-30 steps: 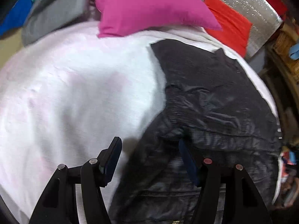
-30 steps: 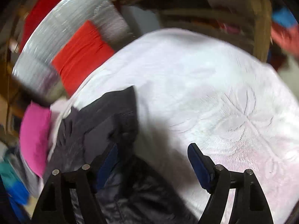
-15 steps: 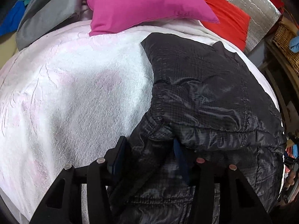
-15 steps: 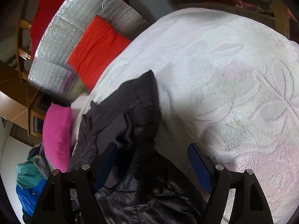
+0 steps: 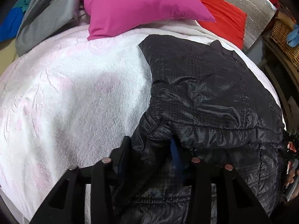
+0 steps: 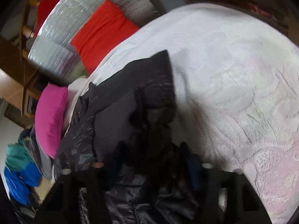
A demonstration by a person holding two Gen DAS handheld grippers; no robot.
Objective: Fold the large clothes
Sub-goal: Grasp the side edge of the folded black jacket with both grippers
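Closing jaws of both grippers now pinch the jacket (image 5: 214, 97).

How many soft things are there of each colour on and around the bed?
Black: 1, the jacket
Pink: 1, the pillow
Red: 1, the cushion
White: 1, the blanket
Grey: 1, the grey cloth
Blue: 1, the blue cloth
Total: 6

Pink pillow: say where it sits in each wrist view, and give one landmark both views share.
Left wrist view: the pink pillow lies top centre, at the far edge of the white bedspread.
Right wrist view: the pink pillow is at the left edge, mid-height.
Shared landmark: the red cushion against the silver foil.
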